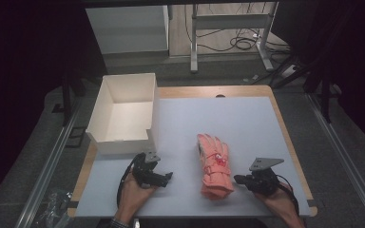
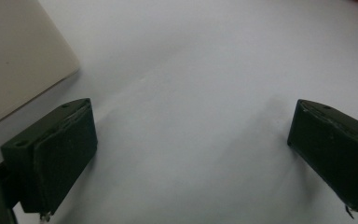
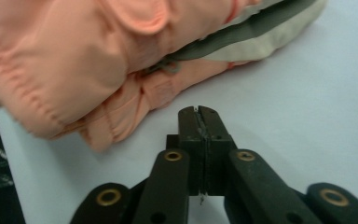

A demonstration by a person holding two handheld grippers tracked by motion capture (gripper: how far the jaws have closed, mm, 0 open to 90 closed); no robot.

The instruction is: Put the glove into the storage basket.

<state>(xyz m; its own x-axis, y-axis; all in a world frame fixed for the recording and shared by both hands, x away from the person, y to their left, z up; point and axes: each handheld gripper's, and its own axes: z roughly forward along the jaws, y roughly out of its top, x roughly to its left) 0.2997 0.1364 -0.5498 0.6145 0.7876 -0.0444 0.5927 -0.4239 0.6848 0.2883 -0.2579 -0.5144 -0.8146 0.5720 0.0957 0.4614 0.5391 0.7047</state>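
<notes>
At the near left of the table (image 1: 247, 102), I am holding the left gripper (image 1: 166, 177) low over bare surface with its jaws spread wide and nothing between them. The white box (image 1: 105, 141) is standing just beyond it, open at the top. Moving right, the pink glove (image 1: 214, 166) is lying flat near the table's middle, fingers pointing to the far side and cuff toward me. At the near right, I am holding the right gripper (image 3: 199, 111) with its jaws pressed together on nothing, its tips pointing at the glove's cuff end and stopping just short of the fabric. I am judging this as the approach step, before any grasp. The next move is calling for opening the right jaws, advancing them onto the cuff fold, and closing on it.
</notes>
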